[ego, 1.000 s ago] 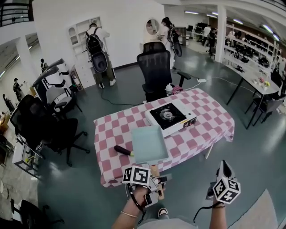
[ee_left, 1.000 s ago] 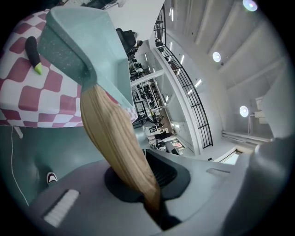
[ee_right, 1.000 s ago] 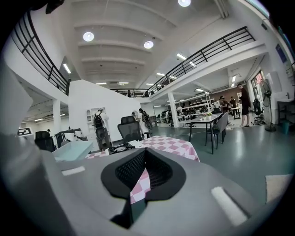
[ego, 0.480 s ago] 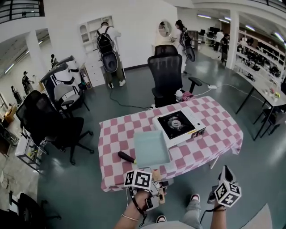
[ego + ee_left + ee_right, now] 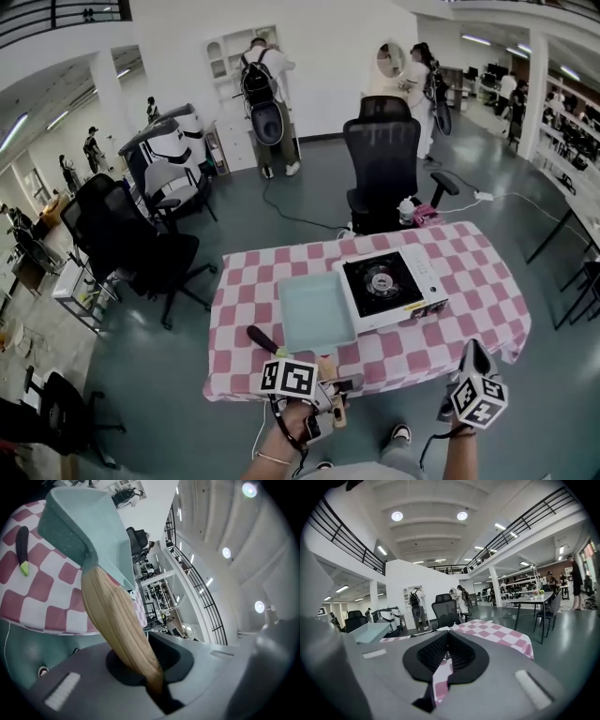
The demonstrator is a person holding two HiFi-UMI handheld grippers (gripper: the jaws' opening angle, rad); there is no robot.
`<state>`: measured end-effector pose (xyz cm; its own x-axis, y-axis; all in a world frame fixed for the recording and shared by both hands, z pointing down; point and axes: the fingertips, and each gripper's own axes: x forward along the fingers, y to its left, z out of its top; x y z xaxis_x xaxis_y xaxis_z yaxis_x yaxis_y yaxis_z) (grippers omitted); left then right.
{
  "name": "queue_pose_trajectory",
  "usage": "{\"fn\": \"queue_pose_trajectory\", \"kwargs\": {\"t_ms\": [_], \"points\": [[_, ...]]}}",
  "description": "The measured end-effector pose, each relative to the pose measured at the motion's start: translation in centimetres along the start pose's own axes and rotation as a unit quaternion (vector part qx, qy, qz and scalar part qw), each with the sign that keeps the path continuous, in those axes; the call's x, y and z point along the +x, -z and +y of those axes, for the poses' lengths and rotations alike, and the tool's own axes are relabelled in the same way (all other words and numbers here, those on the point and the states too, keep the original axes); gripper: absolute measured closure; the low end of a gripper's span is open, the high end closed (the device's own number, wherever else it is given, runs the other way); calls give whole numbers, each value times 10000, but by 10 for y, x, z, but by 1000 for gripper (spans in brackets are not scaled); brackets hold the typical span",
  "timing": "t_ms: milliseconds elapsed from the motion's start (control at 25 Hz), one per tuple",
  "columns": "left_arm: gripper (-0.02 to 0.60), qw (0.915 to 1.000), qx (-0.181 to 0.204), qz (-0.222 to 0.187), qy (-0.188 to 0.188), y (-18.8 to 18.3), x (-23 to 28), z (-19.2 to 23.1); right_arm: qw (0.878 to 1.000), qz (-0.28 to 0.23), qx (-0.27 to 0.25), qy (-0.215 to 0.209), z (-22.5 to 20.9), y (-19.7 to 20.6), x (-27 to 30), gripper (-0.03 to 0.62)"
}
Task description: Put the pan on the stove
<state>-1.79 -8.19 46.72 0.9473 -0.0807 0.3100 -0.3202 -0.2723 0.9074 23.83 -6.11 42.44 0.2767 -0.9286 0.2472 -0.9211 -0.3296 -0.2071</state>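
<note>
Head view: my left hand-held gripper (image 5: 330, 386) is clamped on the wooden handle (image 5: 325, 361) of the pale teal pan (image 5: 317, 314). The pan sits over the checked counter (image 5: 450, 328), just left of the white stove (image 5: 389, 286) and close against its side. The left gripper view confirms the hold, with the handle (image 5: 117, 620) running straight down into the closed jaws. So I judge this as the carrying step: the pan is grasped but not yet on the burner. Next I need to raise it enough to clear the stove's edge, shift it right, centre it over the black top and lower it level before letting go.

My right hand-held gripper (image 5: 471, 361) hangs off the counter's near edge, jaws drawn almost together with nothing between them.

I cannot tell whether the pan's base touches the cloth. The left gripper view shows its underside, which suggests it is lifted. The pan blocks the stove in that view, and the right gripper view does not show it either, so I have only the head view for alignment. A dark aubergine-like thing (image 5: 262, 339) lies left of the handle.
</note>
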Motion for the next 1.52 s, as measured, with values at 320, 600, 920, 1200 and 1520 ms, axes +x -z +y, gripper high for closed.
{"fn": "queue_pose_trajectory", "kwargs": {"t_ms": [320, 600, 920, 1200, 1520], "points": [[570, 9962, -395, -745, -197, -31, 45, -12, 9971, 186, -279, -690, -23, -34, 72, 583], [571, 9894, -542, -1301, -353, -44, 81, -23, 9906, 294, -524, -1230, -42, -57, 122, 583], [568, 9871, -597, -1465, -256, -48, 116, -34, 9841, 302, -800, -1557, -52, -66, 163, 584], [568, 9912, -509, -1187, -306, -56, 127, -29, 9863, 331, -596, -1502, -53, -65, 181, 584], [568, 9923, -573, -1052, -325, -57, 140, -20, 9876, 287, -782, -1334, -62, -64, 188, 585]]}}
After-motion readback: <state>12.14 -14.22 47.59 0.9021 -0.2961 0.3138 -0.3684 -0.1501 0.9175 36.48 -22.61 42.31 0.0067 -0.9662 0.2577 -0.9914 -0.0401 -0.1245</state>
